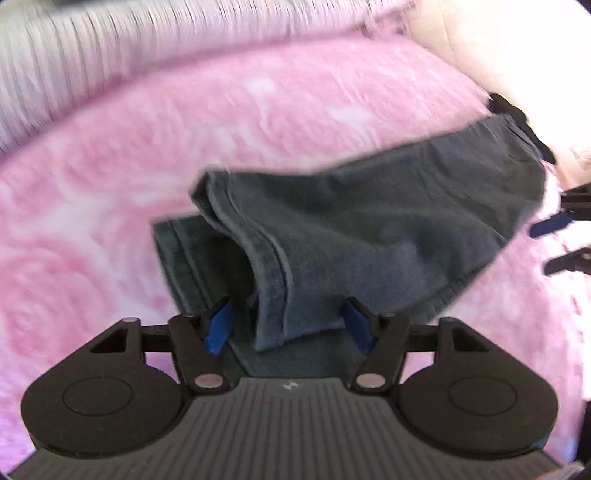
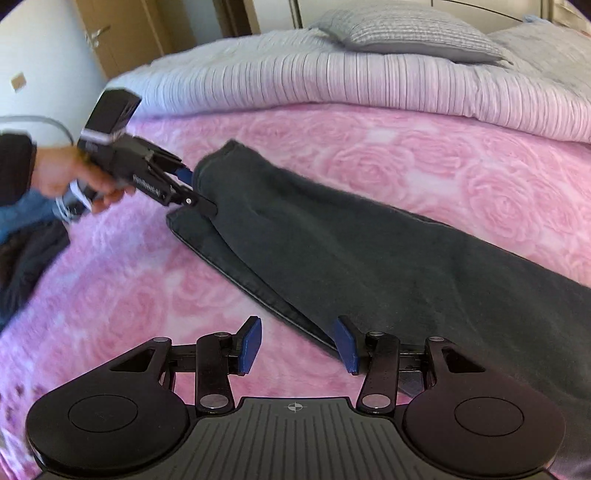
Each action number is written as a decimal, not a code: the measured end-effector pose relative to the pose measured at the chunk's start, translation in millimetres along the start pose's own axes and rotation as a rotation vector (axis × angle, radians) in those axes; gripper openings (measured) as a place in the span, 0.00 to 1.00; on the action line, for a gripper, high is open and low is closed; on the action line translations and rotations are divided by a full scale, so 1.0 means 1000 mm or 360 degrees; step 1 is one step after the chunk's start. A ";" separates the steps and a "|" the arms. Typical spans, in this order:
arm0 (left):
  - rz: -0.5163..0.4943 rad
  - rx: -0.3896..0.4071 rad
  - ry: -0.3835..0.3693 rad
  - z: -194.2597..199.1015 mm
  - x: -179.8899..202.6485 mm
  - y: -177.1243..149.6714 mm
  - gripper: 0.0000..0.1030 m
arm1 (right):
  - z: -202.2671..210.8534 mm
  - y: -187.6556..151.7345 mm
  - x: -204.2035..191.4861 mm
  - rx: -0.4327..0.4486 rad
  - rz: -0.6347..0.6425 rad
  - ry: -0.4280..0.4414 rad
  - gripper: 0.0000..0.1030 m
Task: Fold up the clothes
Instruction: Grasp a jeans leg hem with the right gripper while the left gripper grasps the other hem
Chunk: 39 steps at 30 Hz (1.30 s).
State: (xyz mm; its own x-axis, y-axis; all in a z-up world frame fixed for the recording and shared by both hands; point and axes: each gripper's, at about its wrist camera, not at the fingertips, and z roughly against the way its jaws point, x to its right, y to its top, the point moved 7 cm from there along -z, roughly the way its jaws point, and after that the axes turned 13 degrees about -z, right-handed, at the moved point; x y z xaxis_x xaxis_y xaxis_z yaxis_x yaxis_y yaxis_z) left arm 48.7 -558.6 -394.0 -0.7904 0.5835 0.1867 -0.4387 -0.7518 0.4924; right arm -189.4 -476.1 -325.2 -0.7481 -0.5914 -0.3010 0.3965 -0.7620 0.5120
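While the dark trousers [image 2: 332, 236] lie on the pink bed [image 2: 443, 162], long axis running from right tool [image 2: 298, 345] to left tool [image 1: 288, 326], both stand wide, empty; left sits nearer the raised hem [image 1: 269, 258], right beside the lower edge.

Pink rose blanket [image 2: 424, 158] on bed, striped duvet [image 2: 332, 81] + grey pillow [image 2: 406, 29] behind; door [image 2: 122, 33] far left.

The dark trousers [image 2: 369, 240] run past the right wrist view's right edge.
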 end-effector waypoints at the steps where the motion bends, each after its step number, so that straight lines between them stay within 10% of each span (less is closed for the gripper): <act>1: 0.0050 -0.0021 -0.0037 0.004 -0.002 0.001 0.25 | 0.000 -0.001 0.002 -0.0008 -0.0027 -0.0013 0.46; 2: 0.0110 -0.0028 -0.0074 0.010 -0.004 0.004 0.02 | 0.000 -0.001 0.004 -0.0015 -0.0056 -0.0025 0.46; 10: 0.0357 0.0013 -0.0309 0.060 -0.013 0.009 0.01 | 0.011 0.009 0.005 -0.0010 -0.0113 -0.0055 0.46; 15: 0.0307 -0.0137 -0.0092 0.039 -0.019 -0.015 0.15 | -0.010 0.004 -0.002 -0.0047 -0.0015 -0.0068 0.46; 22: 0.0495 0.0129 -0.0062 0.047 -0.032 -0.003 0.28 | -0.031 -0.001 -0.004 -0.0077 0.0044 -0.0079 0.46; 28: 0.0506 0.0031 0.0016 0.012 -0.045 0.016 0.26 | -0.042 0.018 0.003 -0.0015 0.0107 -0.0117 0.46; 33: 0.0448 -0.0036 0.0110 0.008 -0.037 0.006 0.01 | -0.080 0.072 -0.001 0.0076 0.0453 -0.0118 0.46; 39: 0.0554 0.0080 0.0109 0.017 -0.032 -0.008 0.12 | -0.152 0.117 -0.037 -0.0029 0.0862 0.0010 0.46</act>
State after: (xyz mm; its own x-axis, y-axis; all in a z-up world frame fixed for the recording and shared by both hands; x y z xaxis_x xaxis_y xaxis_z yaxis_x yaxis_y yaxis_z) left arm 84.3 -566.2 -389.2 -0.9163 0.2721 0.2939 -0.1180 -0.8847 0.4510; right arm -34.2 -583.6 -376.3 -0.4311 -0.9023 -0.0028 0.7334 -0.3522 0.5814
